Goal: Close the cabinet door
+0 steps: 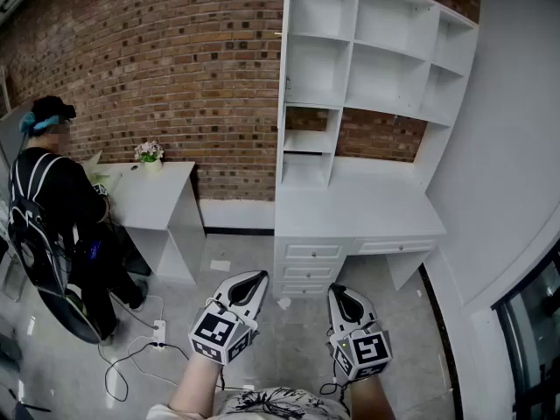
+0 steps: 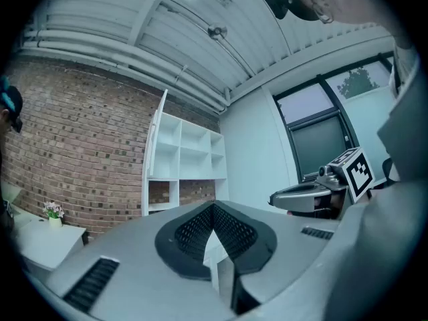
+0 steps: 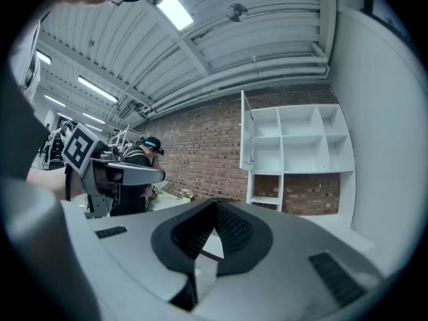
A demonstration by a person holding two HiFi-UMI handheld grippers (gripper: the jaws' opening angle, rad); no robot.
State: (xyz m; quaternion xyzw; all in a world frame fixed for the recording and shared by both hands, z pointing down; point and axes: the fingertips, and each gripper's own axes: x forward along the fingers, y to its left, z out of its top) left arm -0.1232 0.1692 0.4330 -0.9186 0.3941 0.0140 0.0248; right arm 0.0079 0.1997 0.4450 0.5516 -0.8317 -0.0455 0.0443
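A tall white shelf cabinet (image 1: 376, 68) stands against the brick wall above a white desk top (image 1: 359, 204). Its narrow door (image 1: 286, 38) at the upper left stands swung out, seen edge-on; the door (image 2: 155, 139) also shows in the left gripper view, and the door (image 3: 245, 132) in the right gripper view. My left gripper (image 1: 256, 278) and right gripper (image 1: 341, 291) hang side by side low in the head view, well short of the cabinet, both level and shut with nothing between the jaws. The left gripper (image 2: 214, 206) and right gripper (image 3: 215, 204) face the cabinet.
A person (image 1: 52, 191) sits at a white table (image 1: 162, 191) on the left, with a small flower pot (image 1: 149, 153) on it. A power strip (image 1: 159, 331) and cables lie on the floor. Drawers (image 1: 311, 265) sit under the desk. A white wall (image 1: 516, 147) closes the right side.
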